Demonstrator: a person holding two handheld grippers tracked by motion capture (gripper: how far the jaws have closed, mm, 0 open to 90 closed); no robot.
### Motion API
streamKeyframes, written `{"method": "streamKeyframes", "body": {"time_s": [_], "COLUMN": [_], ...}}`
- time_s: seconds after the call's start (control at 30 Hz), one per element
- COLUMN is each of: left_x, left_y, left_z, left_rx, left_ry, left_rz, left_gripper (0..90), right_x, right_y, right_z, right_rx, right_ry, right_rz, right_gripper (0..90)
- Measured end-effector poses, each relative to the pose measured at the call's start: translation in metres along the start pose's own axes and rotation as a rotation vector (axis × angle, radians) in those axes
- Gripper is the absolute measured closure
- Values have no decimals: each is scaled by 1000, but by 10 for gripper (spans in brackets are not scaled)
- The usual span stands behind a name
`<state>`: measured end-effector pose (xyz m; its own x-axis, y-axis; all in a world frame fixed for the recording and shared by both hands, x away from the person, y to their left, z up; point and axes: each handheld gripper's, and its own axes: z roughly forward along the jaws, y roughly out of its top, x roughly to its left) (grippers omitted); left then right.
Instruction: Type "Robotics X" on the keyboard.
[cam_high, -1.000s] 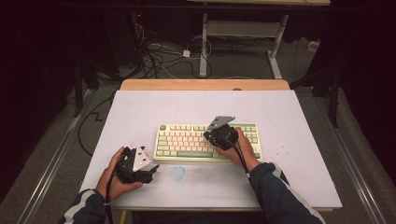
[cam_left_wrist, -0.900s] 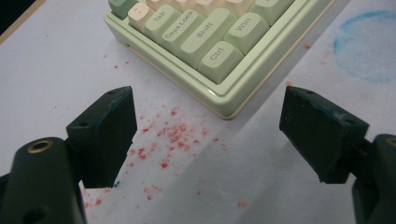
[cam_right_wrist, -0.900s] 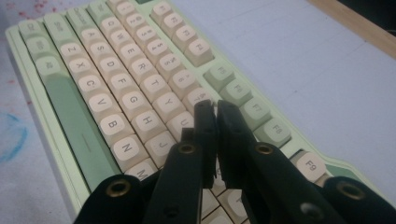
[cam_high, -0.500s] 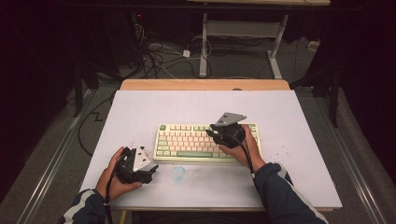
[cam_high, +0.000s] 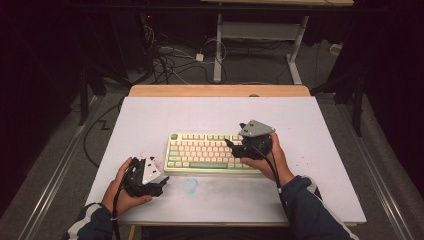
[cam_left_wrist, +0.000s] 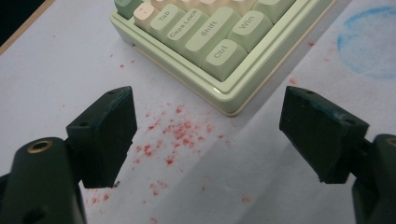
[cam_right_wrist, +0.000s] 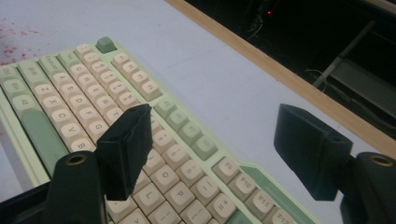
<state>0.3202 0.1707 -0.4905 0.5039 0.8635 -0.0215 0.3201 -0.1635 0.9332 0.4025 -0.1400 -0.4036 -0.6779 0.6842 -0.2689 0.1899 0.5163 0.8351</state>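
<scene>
Pale green keyboard (cam_high: 210, 152) with cream keys lying flat at centre frame of the high view, on the white table (cam_high: 200, 112). Green accent keys along the edges; a long green space bar on the near row.

Right gripper (cam_high: 235, 146) poised over the keyboard's right end, jaws just spread wide, nothing between them. In the right gripper view, letter and function rows (cam_right_wrist: 140, 135) legible beneath the released jaws, wooden table edge (cam_right_wrist: 280, 70) at upper right.

Left gripper (cam_high: 161, 177) low at lower left, just beside the keyboard's near left corner, jaws open and empty. In the left gripper view, Tab, Caps Lock, Shift, Ctrl and Win keys (cam_left_wrist: 219, 32) readable at top; red specks (cam_left_wrist: 173, 130) on the table between the jaws; blue smudge (cam_left_wrist: 369, 46) at upper right.
</scene>
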Motion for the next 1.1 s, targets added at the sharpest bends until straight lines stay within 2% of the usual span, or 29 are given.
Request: {"method": "streamKeyframes", "body": {"time_s": [0.13, 0.27, 0.33, 0.57, 0.8, 0.9, 0.97, 1.1], "left_x": [0, 0, 0, 0, 1, 1, 0, 1], "left_y": [0, 1, 1, 2, 4, 3, 4, 6], "left_z": [0, -1, -1, -3, -3, -2, -2, -4], "left_rx": [1, 1, 1, -4, -14, -15, -19, -24], "left_ry": [2, 5, 6, -1, 13, 13, 14, 26], "left_rz": [3, 9, 4, 0, -5, -2, -4, -8], "left_gripper": [178, 178, 178, 189, 198, 202, 203, 222], "right_x": [0, 0, 0, -1, -1, -1, -2, -4], "right_y": [-4, -8, -10, -20, -36, -42, -46, -53], "right_z": [-6, -14, -19, -35, -49, -55, -60, -65], "right_rx": [8, -8, -19, -42, -45, -48, -65, -64], "right_ry": [-27, -38, -58, -83, -98, -116, -117, -133], "right_rz": [-19, -36, -45, -45, -49, -66, -62, -60], "right_gripper": [271, 271, 267, 284, 284, 284, 285, 281]}}
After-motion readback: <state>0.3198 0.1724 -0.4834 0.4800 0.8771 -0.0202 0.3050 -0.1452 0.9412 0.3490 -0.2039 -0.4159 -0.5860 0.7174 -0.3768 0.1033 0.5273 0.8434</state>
